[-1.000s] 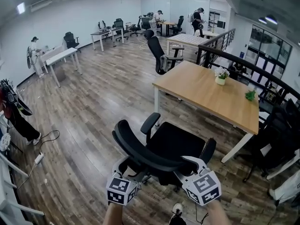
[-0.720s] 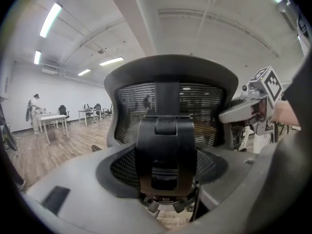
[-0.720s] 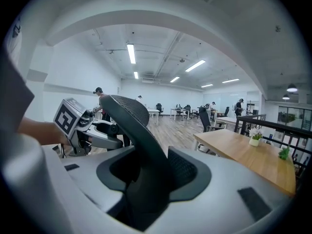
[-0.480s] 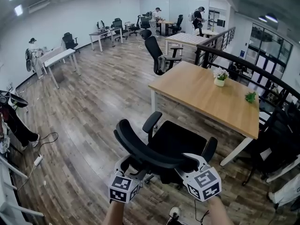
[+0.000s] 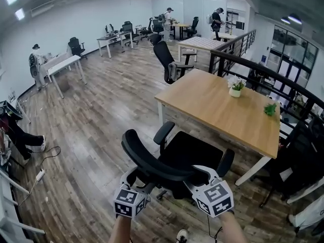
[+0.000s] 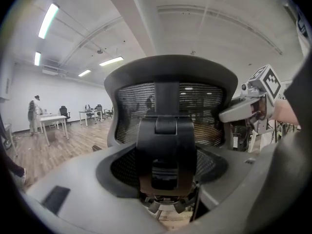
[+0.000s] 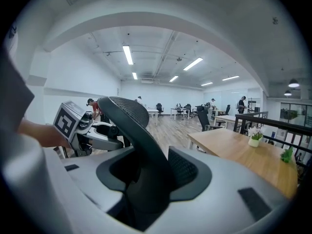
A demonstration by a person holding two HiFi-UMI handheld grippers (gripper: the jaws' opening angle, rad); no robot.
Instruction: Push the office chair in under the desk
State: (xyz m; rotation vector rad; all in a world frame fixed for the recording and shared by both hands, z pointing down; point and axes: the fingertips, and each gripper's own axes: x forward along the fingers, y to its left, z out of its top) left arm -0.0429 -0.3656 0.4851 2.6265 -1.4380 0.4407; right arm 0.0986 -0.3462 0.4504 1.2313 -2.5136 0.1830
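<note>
Chair [image 5: 188,153]: blk, mesh back. Desk [image 5: 212,105] at 1 o'clock: light wood top, white legs. Floor [image 5: 101,110]: grey-brown planks. Pot [image 5: 235,92]: white. Wall [image 5: 61,29]: white.

I can read no word, number or brand anywhere. The only sign-like marks are the black-and-white square patterns printed on the white cube [image 5: 130,202] of my left gripper [image 5: 133,177] and on the matching cube [image 5: 214,198] of my right gripper [image 5: 196,175]. They are blocky codes with no letters in them. Each cube shows again in the other gripper's view, its pattern just as wordless.
</note>
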